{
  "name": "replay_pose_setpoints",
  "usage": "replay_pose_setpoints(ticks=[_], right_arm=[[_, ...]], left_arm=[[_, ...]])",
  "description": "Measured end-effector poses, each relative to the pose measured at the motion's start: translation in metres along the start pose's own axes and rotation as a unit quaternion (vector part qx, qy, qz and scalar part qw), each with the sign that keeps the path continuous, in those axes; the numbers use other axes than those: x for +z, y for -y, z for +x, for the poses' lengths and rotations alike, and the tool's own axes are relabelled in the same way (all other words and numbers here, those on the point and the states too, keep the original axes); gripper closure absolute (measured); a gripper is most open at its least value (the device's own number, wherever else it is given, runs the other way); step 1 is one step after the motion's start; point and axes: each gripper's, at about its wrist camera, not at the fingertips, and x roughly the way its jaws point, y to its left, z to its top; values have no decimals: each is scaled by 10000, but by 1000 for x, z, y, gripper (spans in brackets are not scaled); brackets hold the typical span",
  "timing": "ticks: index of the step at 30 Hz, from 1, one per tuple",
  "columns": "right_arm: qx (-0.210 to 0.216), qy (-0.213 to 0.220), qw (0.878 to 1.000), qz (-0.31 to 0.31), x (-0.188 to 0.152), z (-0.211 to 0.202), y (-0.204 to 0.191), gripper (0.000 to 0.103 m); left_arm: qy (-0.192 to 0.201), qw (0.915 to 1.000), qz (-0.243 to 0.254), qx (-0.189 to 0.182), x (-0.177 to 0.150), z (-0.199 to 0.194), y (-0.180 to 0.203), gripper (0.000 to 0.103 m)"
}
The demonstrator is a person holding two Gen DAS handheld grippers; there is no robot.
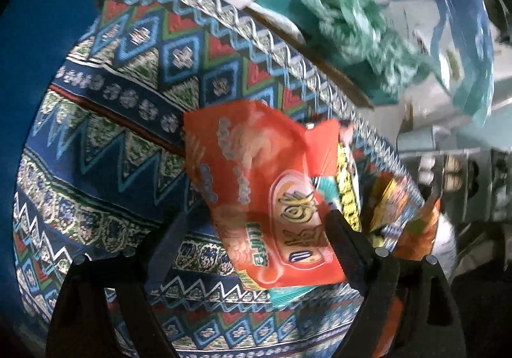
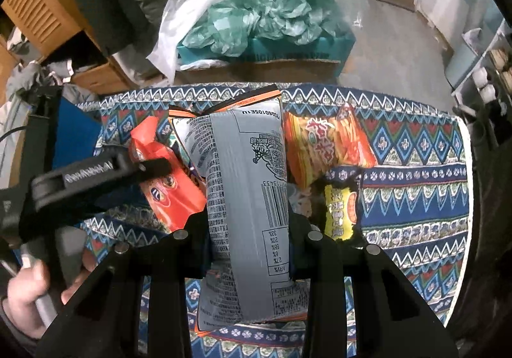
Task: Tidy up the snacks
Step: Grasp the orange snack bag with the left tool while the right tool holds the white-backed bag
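My left gripper (image 1: 256,230) is open around an orange-red snack bag (image 1: 268,198) that lies on the patterned tablecloth (image 1: 112,134); its right finger touches the bag's edge, its left finger stands apart. It also shows in the right wrist view (image 2: 128,169), beside that bag (image 2: 166,194). My right gripper (image 2: 248,226) is shut on a silver-backed snack bag (image 2: 246,198), printed side with barcode facing me. An orange fries bag (image 2: 326,146) and a yellow packet (image 2: 339,210) lie to its right. The yellow packet (image 1: 348,185) also shows behind the orange-red bag.
A teal box with crumpled green paper (image 2: 262,21) and a white plastic bag (image 2: 188,5) stand beyond the table's far edge. Wooden cabinets (image 2: 41,12) are at the left. The table's right rim (image 2: 465,198) curves away; shelving (image 2: 489,76) is further right.
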Motion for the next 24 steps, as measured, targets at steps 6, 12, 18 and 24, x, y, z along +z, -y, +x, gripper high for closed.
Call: replay_pose_setpoints(ticks=[6, 12, 18, 24], right_arm=[[41, -8, 10000, 13, -3, 2, 0, 70], [99, -30, 9999, 9, -7, 4, -4, 70], [164, 8, 9999, -24, -13, 2, -14, 70], [192, 68, 9997, -94, -19, -3, -28, 70]], left_arm=[[-94, 9979, 643, 53, -8, 7, 5, 40], [-129, 9948, 1010, 104, -10, -4, -1, 56], [-174, 9928, 1166, 205, -13, -19, -16, 61], [-92, 9856, 1624, 465, -24, -40, -17, 61]])
